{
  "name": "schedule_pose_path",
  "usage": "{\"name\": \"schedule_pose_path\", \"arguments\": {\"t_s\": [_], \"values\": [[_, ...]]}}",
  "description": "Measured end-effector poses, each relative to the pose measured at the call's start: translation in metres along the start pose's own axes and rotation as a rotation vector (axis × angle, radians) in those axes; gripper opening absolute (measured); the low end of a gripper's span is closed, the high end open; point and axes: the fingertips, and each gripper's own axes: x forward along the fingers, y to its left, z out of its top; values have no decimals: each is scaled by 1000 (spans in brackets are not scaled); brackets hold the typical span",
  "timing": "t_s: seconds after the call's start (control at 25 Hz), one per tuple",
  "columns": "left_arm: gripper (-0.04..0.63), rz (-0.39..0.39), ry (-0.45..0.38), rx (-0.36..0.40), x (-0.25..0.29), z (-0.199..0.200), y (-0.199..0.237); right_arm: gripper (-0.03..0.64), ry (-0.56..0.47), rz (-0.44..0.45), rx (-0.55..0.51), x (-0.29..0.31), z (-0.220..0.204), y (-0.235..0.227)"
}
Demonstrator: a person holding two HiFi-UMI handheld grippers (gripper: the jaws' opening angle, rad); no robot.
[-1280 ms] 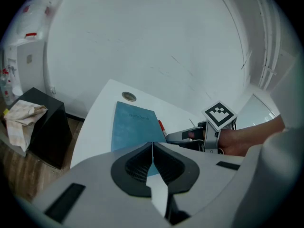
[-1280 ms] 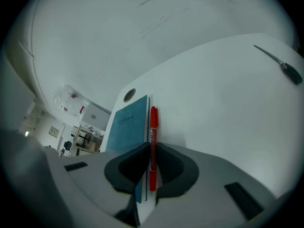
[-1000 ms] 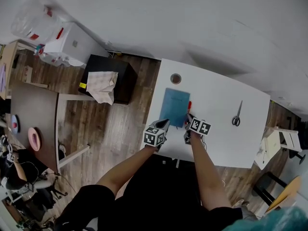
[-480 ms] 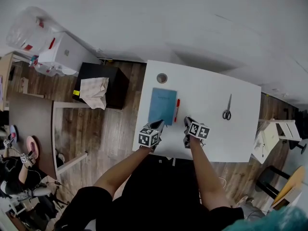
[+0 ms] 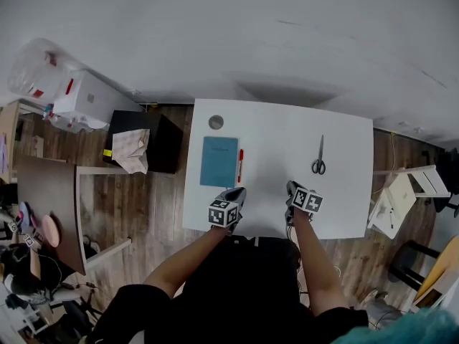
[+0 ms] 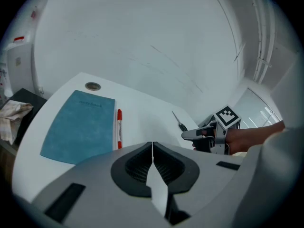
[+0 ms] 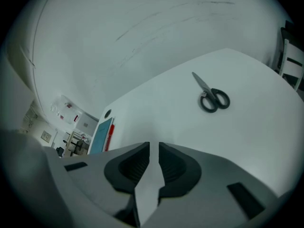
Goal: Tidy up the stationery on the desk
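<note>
On the white desk (image 5: 280,131) lies a blue notebook (image 5: 219,161) (image 6: 78,126) with a red pen (image 5: 239,165) (image 6: 118,127) right along its right edge. Black-handled scissors (image 5: 318,158) (image 7: 213,96) rest at the desk's right. My left gripper (image 5: 237,192) (image 6: 152,144) hovers at the near edge below the notebook, jaws shut and empty. My right gripper (image 5: 292,188) (image 7: 154,146) is at the near edge, left of the scissors. A narrow gap shows between its jaws, with nothing in it. The left gripper view also shows the right gripper (image 6: 192,136).
A round grey ring (image 5: 216,122) sits at the desk's far left corner. Left of the desk stand a black cabinet (image 5: 161,131) with a cloth on it, a white box (image 5: 90,95) and a brown table (image 5: 50,192). A white stool (image 5: 401,196) stands at the right.
Both grippers have drawn back from the notebook and pen to the desk's near edge. The right gripper has come away from the red pen, which now lies free beside the notebook.
</note>
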Motion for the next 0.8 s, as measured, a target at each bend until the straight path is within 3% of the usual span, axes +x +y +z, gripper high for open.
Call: {"name": "schedule_pose_path", "arguments": {"t_s": [0.52,0.68,0.8], "values": [[20,30,63,41,61,1,-66,60,-66,-55,-4,-24,60,-98],[20,39,69,39,79,1,-84,82,-74,-101,-55,-21,78,-120],[20,46,65,38,89,5,-93,86,-58,-85,-77,-11,85,-124]]}}
